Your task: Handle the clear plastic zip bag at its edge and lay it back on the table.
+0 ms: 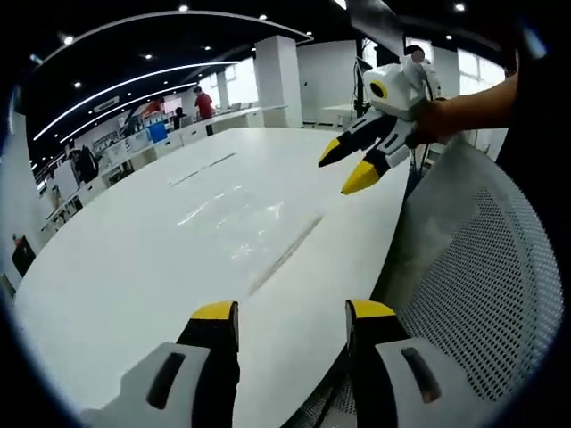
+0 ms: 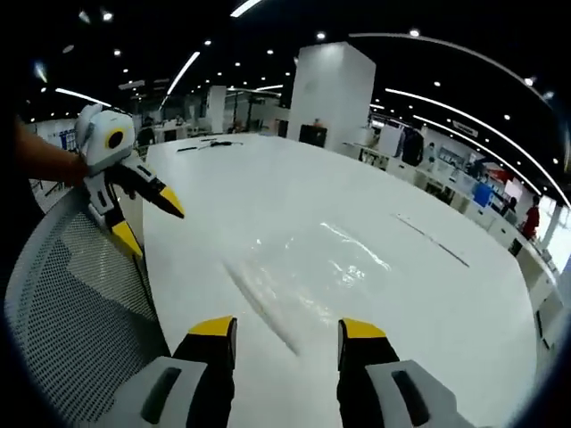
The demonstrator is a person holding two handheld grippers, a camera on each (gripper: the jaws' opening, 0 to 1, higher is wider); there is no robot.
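On the white counter [image 1: 107,285] the bag [image 1: 234,218] lies flat, near the edge closest to me, with nothing touching it, so I judge it is either waiting to be picked up or already laid back down; I cannot tell which. Leftmost, my left hand-held gripper [image 1: 292,314] hangs low over the counter edge, jaws wide and empty, aimed along the bag's near side. Beyond the bag, my right hand-held gripper [image 1: 352,168] is raised above the counter and well apart from it, jaws spread and holding nothing; in its own view, the right hand-held gripper [image 2: 287,331] looks down at the bag [image 2: 317,267]. That bag is clear and creased, catching glare, with a dark straight strip along the edge, probably the zip. A mesh chair back [image 1: 482,294] stands beside the counter.
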